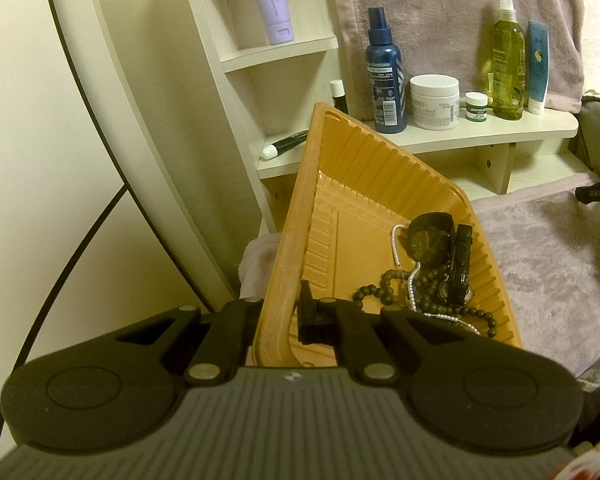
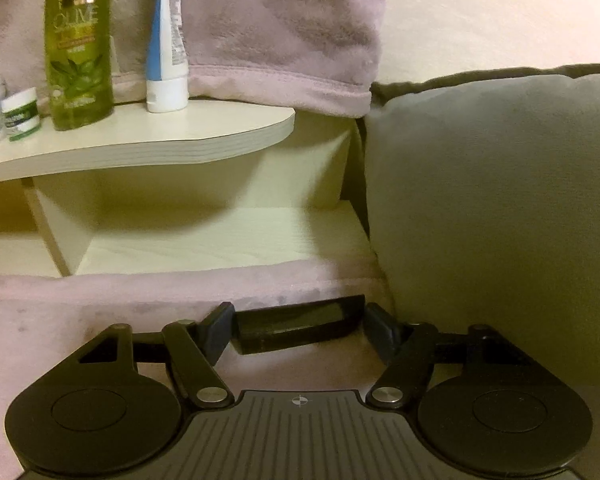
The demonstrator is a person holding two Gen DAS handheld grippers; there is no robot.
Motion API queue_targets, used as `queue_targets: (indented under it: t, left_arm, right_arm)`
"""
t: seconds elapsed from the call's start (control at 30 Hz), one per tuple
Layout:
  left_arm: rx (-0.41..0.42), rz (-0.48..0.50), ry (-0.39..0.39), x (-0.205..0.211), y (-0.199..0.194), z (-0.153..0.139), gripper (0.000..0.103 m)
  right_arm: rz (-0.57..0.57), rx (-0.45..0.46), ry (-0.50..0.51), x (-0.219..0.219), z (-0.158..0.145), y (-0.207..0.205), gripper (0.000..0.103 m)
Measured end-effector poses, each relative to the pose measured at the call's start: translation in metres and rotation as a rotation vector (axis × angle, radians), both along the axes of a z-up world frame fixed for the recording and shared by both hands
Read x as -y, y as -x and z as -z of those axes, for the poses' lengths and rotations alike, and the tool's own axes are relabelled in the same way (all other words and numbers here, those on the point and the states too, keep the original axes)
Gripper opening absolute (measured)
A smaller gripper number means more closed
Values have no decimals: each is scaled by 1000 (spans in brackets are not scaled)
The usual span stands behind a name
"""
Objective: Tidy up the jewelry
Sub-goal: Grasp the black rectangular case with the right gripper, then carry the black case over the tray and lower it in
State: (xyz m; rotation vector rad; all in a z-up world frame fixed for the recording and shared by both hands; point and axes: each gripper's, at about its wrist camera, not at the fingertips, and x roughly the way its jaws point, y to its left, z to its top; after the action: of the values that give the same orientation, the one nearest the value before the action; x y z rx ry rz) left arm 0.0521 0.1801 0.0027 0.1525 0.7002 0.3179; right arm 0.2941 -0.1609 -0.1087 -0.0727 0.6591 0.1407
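Two grippers, one tray, approx. five pcs of jewelry. Item 1: orange tray, thin ribbed plastic, tilted up off the pink blanket; my left gripper is clamped on its near-left rim, one finger outside, one inside. Likely light and flexy, so hold is at the rim and the tilt needs watching or contents slide out. Item 2: black watch, round face, lying in the tray's low right corner; prob. the heaviest pc, stiff case, best taken by the strap. Item 3: second dark watch or band, edge-on beside it, details unclear. Item 4: pearl strand, thin, limp, slippery, tangled w/ item 5. Item 5: dark bead strings, loose loops, snag risk; pinch a bunch, not one bead. Item 6: black strap-like pc, flat on the blanket between the fingers of my right gripper, whose jaws stand wide apart, not visibly squeezing it; cannot tell if touching. Looks stiff-ish, light; take across its narrow width. Misc.: shelf w/ bottles and jars behind, grey cushion at right.
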Motion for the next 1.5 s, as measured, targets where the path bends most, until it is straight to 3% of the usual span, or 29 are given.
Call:
queue_targets:
  t: [0.23, 0.27, 0.33, 0.37, 0.47, 0.6, 0.67, 0.73, 1.0, 1.23, 1.5]
  left_arm:
    - [0, 1, 1, 0, 0, 0, 5]
    - [0, 0, 2, 0, 0, -1, 5]
    - [1, 1, 2, 0, 0, -1, 5]
    - [1, 0, 3, 0, 0, -1, 5]
    - [0, 0, 0, 1, -1, -1, 5]
    - [4, 2, 6, 1, 0, -2, 5]
    - [7, 1, 3, 2, -1, -2, 5]
    - [7, 2, 2, 2, -1, -2, 5]
    - [7, -1, 2, 2, -1, -2, 5]
    - [5, -5, 9, 0, -1, -2, 5]
    - [7, -2, 18, -2, 0, -1, 5]
  right_arm:
    - [-126, 3, -79, -5, -10, 46, 66]
    - [-143, 6, -78, -8, -11, 53, 61]
    - [-181, 5, -73, -12, -11, 67, 27]
    - [-192, 6, -74, -13, -11, 72, 21]
    - [-198, 18, -36, -18, -8, 83, 21]
    - [-167, -18, -74, -11, -3, 78, 26]
    - [-144, -3, -90, -7, -5, 76, 62]
    - [-128, 21, -101, -5, -9, 74, 70]
    - [-82, -42, -136, -11, 1, 39, 69]
    - [-96, -39, -66, -17, 2, 38, 27]
    - [-154, -58, -80, -24, -5, 70, 23]
